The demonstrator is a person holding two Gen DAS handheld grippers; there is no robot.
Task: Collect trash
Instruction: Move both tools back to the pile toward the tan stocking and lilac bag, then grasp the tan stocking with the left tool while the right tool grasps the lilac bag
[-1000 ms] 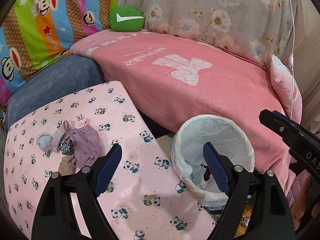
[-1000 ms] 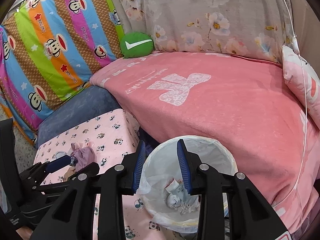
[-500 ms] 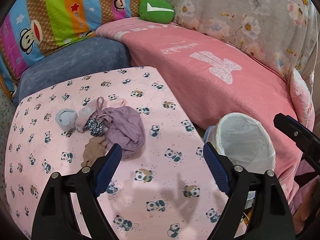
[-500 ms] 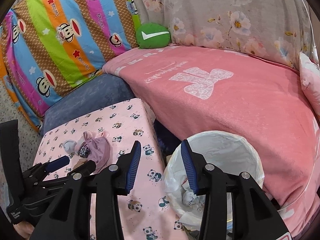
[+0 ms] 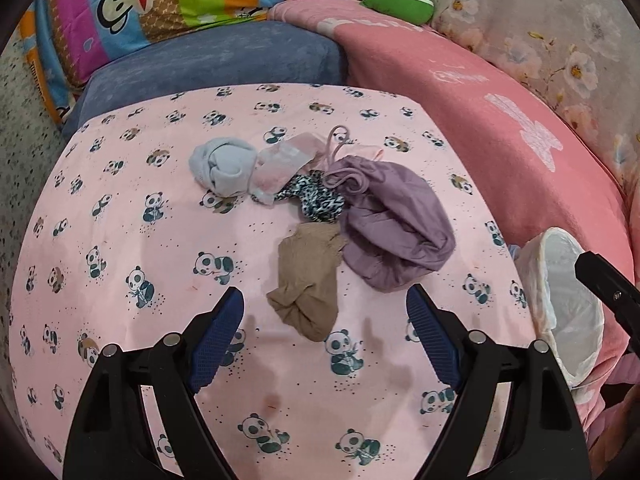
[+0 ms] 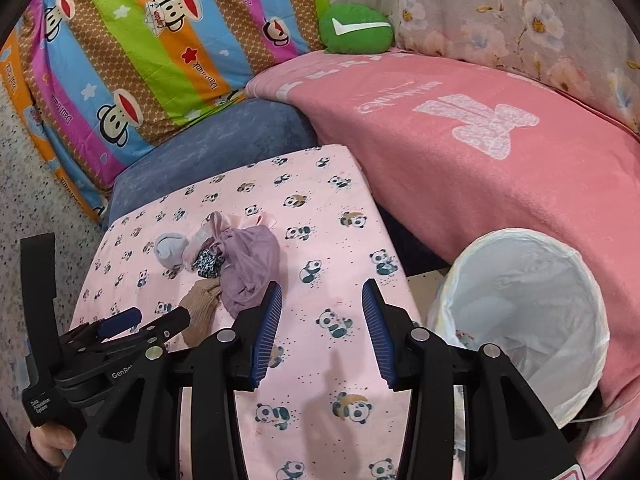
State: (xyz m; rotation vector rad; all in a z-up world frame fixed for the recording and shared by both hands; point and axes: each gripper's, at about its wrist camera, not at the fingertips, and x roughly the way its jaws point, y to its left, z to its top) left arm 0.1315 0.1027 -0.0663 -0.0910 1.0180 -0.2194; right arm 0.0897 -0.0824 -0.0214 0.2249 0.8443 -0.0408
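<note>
A pile of cloth scraps lies on the panda-print pink table (image 5: 140, 240): a tan stocking (image 5: 308, 276), a purple cloth bag (image 5: 396, 220), a black-and-white patterned scrap (image 5: 316, 198), a pale pink piece (image 5: 280, 164) and a light blue sock ball (image 5: 224, 164). My left gripper (image 5: 324, 320) is open, just short of the tan stocking, empty. My right gripper (image 6: 320, 332) is open and empty over the table (image 6: 340, 380), right of the pile (image 6: 248, 264). The white-lined trash bin (image 6: 520, 320) stands right of the table, with some trash inside; it also shows in the left wrist view (image 5: 560, 308).
A pink blanket (image 6: 480, 160) covers the sofa behind the bin. A blue cushion (image 5: 216, 64), a striped monkey-print pillow (image 6: 140, 52) and a green round cushion (image 6: 356, 30) lie behind the table. Speckled floor is at the left.
Both grippers have swung left from over the bin toward the table. The left one has come down close to the cloth pile. The right one has opened wider.
</note>
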